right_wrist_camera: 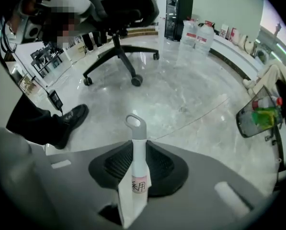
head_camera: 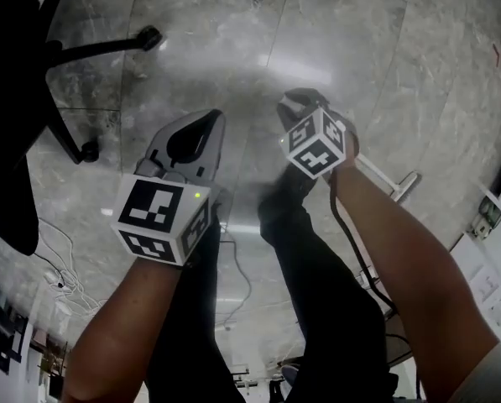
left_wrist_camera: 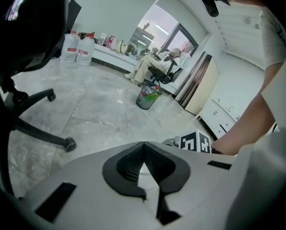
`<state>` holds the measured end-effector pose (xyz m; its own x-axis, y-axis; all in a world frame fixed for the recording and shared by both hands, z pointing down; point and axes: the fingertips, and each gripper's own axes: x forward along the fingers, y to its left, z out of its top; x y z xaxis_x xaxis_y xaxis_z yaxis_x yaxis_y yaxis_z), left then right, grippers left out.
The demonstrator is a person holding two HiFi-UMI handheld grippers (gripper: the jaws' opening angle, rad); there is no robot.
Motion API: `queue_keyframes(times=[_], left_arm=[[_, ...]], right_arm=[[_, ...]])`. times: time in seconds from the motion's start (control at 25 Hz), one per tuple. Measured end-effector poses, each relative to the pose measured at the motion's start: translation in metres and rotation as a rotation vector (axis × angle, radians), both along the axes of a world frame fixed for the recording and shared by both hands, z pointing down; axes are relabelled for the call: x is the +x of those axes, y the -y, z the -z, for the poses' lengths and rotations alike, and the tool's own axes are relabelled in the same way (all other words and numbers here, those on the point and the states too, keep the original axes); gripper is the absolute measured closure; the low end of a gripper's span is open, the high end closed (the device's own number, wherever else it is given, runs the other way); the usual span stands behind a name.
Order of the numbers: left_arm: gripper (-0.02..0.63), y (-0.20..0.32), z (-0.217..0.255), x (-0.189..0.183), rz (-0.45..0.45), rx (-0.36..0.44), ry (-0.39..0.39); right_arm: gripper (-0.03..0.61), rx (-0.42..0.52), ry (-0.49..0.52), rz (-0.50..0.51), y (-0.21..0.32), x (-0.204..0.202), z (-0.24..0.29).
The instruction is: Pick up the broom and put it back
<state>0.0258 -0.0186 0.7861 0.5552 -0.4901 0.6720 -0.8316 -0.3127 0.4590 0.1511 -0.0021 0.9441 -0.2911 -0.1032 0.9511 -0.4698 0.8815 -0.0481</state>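
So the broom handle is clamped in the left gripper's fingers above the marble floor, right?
Not the left: the broom handle is clamped in the fingers of the right gripper above the marble floor, as the right gripper view shows. The left gripper is shut on nothing.

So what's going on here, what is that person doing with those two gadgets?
A person stands on a marble floor with a set of handheld tongs in each hand. The right tongs are clamped on a white broom handle with a grey hanging loop at its end; the broom's head is out of view. The left tongs are closed with nothing in them. An office chair stands nearby.
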Motion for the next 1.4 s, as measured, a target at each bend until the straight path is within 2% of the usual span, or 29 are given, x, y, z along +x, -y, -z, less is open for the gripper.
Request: queue_keyframes(times=[0.4,0.68,0.84,1.04,1.24,1.4], left_arm=[[0.609,0.044,0.232,-0.012,0.047,0.148,0.002],[0.609,0.015,0.396,-0.044,0.069,0.207,0.029],[0.609,-0.004,0.487,-0.099,0.122,0.249,0.061],[0.609,-0.005,0.576,-0.177,0.280,0.341,0.114],[0.609,-0.049,0.625,-0.256,0.418,0.365,0.136],[0.609,-0.073,0.640,-0.322,0.515,0.379,0.155]], right_arm=[[0.495,0.155,0.189,-0.016,0.035,-0.047,0.292],[0.495,0.232,0.314,0.048,0.014,-0.086,0.486],[0.494,0.249,0.359,0.085,-0.001,-0.129,0.574],[0.493,0.259,0.414,0.227,-0.008,-0.198,0.642],[0.492,0.253,0.428,0.309,-0.041,-0.274,0.682],[0.491,0.254,0.442,0.347,-0.036,-0.344,0.701]])
